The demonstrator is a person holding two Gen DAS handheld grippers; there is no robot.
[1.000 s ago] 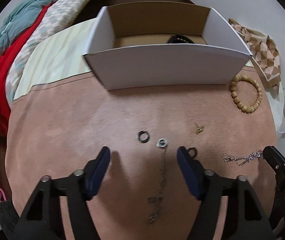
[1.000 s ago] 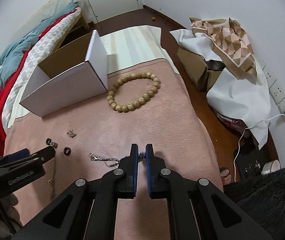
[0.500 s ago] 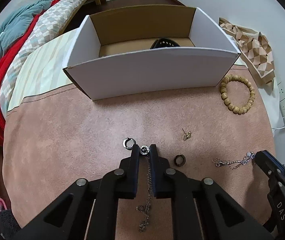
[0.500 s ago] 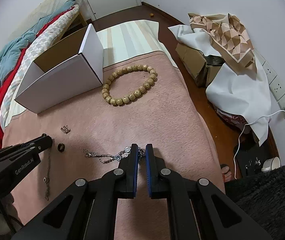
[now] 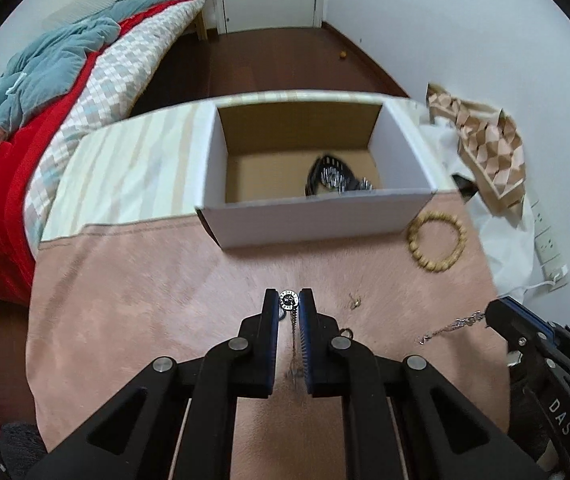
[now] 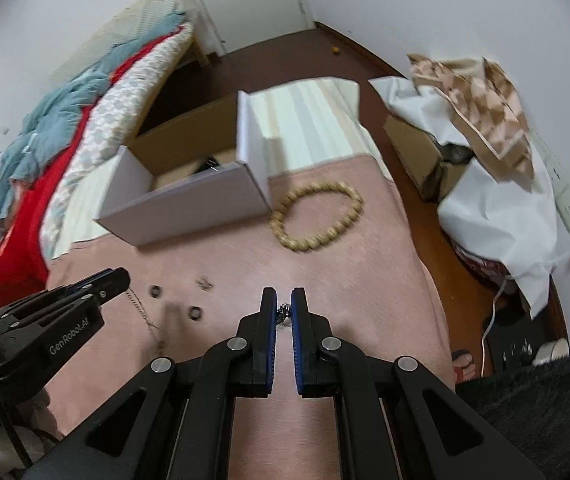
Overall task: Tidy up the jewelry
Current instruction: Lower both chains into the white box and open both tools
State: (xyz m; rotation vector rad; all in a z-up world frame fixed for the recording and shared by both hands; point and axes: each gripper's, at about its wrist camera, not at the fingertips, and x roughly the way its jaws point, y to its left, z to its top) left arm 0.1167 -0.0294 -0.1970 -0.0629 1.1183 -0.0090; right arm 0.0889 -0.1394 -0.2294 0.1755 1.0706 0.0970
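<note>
My left gripper [image 5: 289, 300] is shut on the round pendant of a chain necklace [image 5: 289, 298]; its chain hangs down between the fingers above the pink cloth. My right gripper [image 6: 283, 308] is shut on a silver bracelet [image 6: 283, 313], which shows trailing from it in the left wrist view [image 5: 451, 326]. The white cardboard box [image 5: 325, 222] stands ahead with a black studded piece [image 5: 333, 178] inside. A wooden bead bracelet [image 5: 437, 246] lies right of the box. A small gold earring [image 5: 355, 301] and two dark rings [image 6: 157, 291] [image 6: 195, 312] lie on the cloth.
The pink cloth [image 5: 145, 300] covers the work surface, with a striped cloth [image 5: 125, 184] behind it. A bed with red and teal bedding [image 5: 25, 120] is at left. Paper bags and white sheets [image 6: 485, 140] lie on the floor at right.
My left gripper shut on the necklace pendant and lifted it off the cloth. My right gripper, holding the bracelet, also rose. Both views now sit higher over the box.
</note>
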